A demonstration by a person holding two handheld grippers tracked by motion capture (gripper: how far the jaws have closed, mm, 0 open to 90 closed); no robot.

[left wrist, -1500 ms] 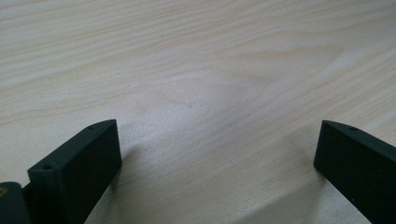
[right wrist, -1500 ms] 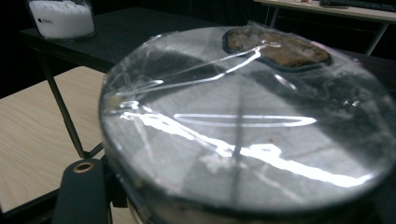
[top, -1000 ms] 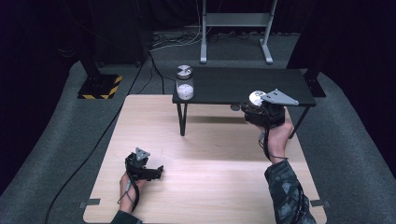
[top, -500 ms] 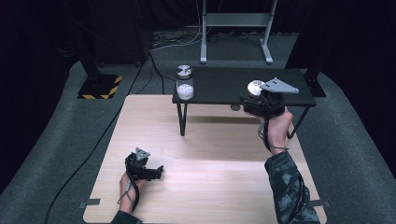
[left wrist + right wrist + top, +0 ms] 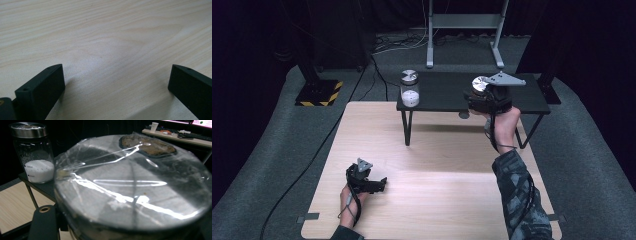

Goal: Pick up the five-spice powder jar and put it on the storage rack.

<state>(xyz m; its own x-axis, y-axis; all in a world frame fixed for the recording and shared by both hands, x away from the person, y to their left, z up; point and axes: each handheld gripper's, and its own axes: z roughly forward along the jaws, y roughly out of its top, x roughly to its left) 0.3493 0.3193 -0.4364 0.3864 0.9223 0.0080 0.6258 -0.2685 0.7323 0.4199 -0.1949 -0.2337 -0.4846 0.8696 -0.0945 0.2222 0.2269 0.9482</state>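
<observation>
Right claw [image 5: 482, 97] farther forward, clamped around shiny lid [image 5: 135, 192].

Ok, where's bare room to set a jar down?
The wooden table lies bare between the left gripper and the right sleeve. The black shelf is free between the salt jar and the right gripper; its right end is crowded.

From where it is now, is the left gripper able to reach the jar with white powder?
Probably yes. The left gripper rests open on the wooden table, and the jar stands at the near left corner of the black shelf; nothing stands between.
</observation>
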